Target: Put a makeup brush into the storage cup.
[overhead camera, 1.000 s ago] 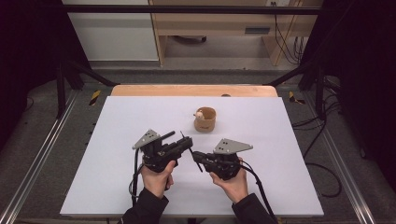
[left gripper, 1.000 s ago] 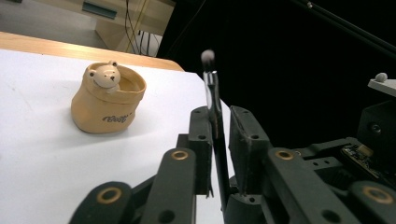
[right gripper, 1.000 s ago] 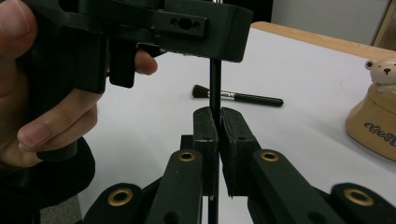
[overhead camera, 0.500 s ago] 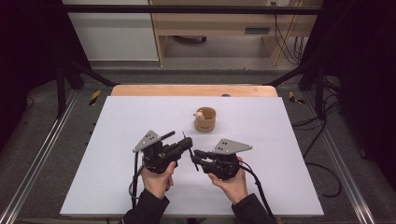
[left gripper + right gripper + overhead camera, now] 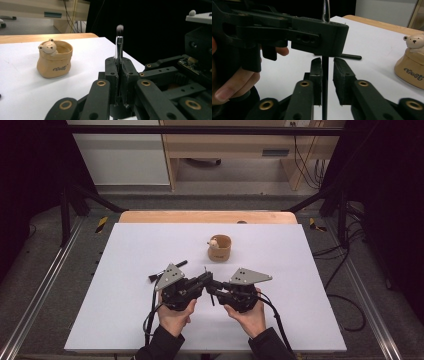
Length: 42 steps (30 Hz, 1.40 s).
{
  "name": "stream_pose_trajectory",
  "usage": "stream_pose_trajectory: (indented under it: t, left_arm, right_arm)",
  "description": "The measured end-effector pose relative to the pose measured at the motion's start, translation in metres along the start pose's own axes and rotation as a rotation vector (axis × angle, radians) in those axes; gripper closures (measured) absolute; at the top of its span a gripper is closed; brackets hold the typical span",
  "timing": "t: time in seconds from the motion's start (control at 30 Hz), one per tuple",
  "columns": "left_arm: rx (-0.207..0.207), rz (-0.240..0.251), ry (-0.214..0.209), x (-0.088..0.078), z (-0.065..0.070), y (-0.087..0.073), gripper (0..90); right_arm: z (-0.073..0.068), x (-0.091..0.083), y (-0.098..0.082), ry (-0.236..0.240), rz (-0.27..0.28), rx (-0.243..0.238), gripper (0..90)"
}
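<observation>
A person sits at a white desk (image 5: 125,270) and holds a black gripper in each hand. The left gripper (image 5: 202,281) and the right gripper (image 5: 211,286) meet tip to tip near the middle of the desk, close to the person. In the left gripper view, the jaws are shut tight on a thin makeup brush with a shiny silver neck and a soft dark tip (image 5: 119,42). The brush stands straight up, with its hairy tip pointing at the top. In the right gripper view, the black handle of the same brush runs down between the right gripper's jaws. Those jaws are a little way open, one on each side of the handle, and I cannot tell if they touch it. The left hand (image 5: 229,87) shows at the side in that view. A small tan pot shaped like a sack, with a little bear face on its rim (image 5: 219,247), sits farther back on the desk, apart from both grippers. A second thin black brush (image 5: 165,271) lies flat on the desk, just beyond the left gripper
</observation>
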State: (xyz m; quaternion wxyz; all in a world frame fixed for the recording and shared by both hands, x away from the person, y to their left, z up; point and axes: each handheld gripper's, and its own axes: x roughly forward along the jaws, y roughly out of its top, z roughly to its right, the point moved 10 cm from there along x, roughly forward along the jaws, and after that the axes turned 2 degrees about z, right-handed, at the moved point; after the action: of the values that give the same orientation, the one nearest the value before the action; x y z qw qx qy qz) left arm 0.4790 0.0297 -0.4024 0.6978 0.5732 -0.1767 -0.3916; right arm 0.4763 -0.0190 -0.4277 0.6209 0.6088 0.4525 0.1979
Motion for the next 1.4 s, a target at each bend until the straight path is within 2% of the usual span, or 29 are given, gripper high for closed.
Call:
stream_pose_trajectory:
  t: [0.1,0.27,0.37,0.57,0.8,0.97,1.07,1.17,1.4]
  left_arm:
    - [0.008,-0.001,0.002,0.001,0.001,0.0,84.9]
    - [0.0,-0.006,-0.006,0.002,0.001,0.0,83.4]
    - [0.001,-0.025,-0.005,0.002,-0.001,0.0,71.8]
    - [0.014,-0.006,0.007,-0.007,-0.009,0.007,54.7]
    - [0.07,-0.005,0.016,-0.022,-0.019,0.016,36.2]
    - [0.128,-0.007,0.047,-0.034,-0.03,0.019,25.2]
    - [0.145,-0.023,0.064,-0.041,-0.037,0.019,18.0]
    - [0.151,-0.031,0.076,-0.048,-0.044,0.018,14.2]
    - [0.181,-0.044,0.111,-0.063,-0.062,0.012,11.7]
  right_arm:
    - [-0.001,-0.001,0.0,0.008,-0.005,0.002,84.7]
    - [-0.002,-0.001,0.0,0.012,-0.011,0.004,85.5]
    - [-0.001,0.0,-0.001,0.006,-0.011,0.005,85.6]
    - [0.005,-0.001,-0.002,-0.017,-0.009,0.01,85.6]
    - [0.015,-0.004,-0.001,-0.051,-0.008,0.012,85.6]
    - [0.02,-0.007,-0.001,-0.068,-0.005,0.017,85.6]
    - [0.024,-0.009,-0.001,-0.081,-0.005,0.015,85.5]
    - [0.027,-0.011,-0.001,-0.092,-0.002,0.017,85.5]
    - [0.033,-0.015,0.001,-0.112,0.005,0.015,85.5]
